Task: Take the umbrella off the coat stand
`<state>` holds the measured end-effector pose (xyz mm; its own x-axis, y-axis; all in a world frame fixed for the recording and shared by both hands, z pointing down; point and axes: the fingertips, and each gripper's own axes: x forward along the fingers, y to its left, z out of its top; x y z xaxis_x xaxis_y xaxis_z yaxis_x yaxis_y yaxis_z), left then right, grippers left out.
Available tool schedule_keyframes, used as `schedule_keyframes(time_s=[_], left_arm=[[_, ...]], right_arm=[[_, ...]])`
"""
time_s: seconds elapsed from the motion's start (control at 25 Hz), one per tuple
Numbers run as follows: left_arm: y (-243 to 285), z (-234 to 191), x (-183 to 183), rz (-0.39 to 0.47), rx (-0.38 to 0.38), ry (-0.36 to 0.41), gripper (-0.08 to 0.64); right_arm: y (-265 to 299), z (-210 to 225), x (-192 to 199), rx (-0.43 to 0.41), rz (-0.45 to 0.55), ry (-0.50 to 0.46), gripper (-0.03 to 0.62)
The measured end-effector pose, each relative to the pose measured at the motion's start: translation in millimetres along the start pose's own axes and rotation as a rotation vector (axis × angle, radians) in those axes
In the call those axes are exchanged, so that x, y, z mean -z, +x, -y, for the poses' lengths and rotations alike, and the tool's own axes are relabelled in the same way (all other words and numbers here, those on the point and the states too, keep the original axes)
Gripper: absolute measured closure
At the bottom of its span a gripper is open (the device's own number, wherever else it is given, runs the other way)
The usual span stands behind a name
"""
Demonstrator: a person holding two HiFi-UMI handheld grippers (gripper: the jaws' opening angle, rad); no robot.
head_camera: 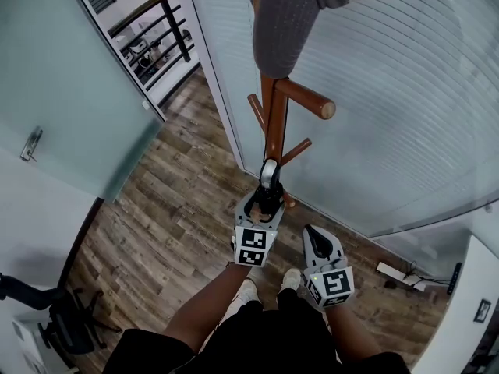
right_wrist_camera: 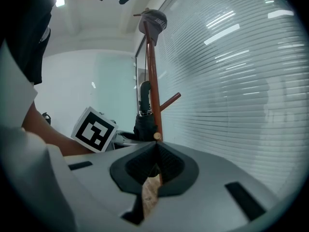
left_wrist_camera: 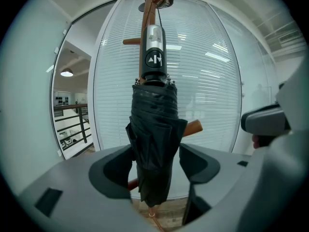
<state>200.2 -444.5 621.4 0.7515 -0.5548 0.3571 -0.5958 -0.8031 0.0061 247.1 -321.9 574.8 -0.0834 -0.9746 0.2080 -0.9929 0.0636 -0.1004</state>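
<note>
A black folded umbrella (left_wrist_camera: pixel 153 144) with a silver-and-black handle (left_wrist_camera: pixel 154 57) hangs upright against the wooden coat stand (left_wrist_camera: pixel 146 13). My left gripper (left_wrist_camera: pixel 154 166) stands open with the umbrella's cloth between its jaws, and a gap shows at the right pad (left_wrist_camera: pixel 200 166). In the head view the left gripper (head_camera: pixel 265 205) is at the umbrella (head_camera: pixel 269 179) by the coat stand's pole (head_camera: pixel 273 123). My right gripper (head_camera: pixel 316 238) hangs back to the right of it, shut on nothing. In the right gripper view its pads (right_wrist_camera: pixel 166 163) meet, with the coat stand (right_wrist_camera: pixel 153 91) and the umbrella (right_wrist_camera: pixel 143 122) ahead.
A grey cap (head_camera: pixel 284 22) sits on top of the stand, and bare pegs (head_camera: pixel 308 100) stick out to the right. A curved glass wall with blinds (head_camera: pixel 405 115) runs behind. A glass door (head_camera: pixel 70 92) is at left, an office chair (head_camera: pixel 54 318) bottom left, and a power strip (head_camera: pixel 394 271) at right.
</note>
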Motion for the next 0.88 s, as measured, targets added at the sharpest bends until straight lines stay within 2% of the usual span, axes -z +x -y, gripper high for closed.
schedule_keyframes(time_s=[0.24, 0.52, 0.88], left_arm=[[1.1, -5.7, -1.8, 0.011, 0.008, -0.003, 0.298], [-1.7, -2.1, -11.6, 0.040, 0.022, 0.004, 0.317], [-40.3, 5.9, -64.4, 0.147, 0.056, 0.047, 0.321]], right_arm=[[6.7, -7.4, 0.2, -0.042, -0.015, -0.035, 0.586], [10.3, 4.7, -7.5, -0.027, 0.003, -0.027, 0.586], [6.5, 11.5, -23.1, 0.002, 0.049, -0.034, 0.586]])
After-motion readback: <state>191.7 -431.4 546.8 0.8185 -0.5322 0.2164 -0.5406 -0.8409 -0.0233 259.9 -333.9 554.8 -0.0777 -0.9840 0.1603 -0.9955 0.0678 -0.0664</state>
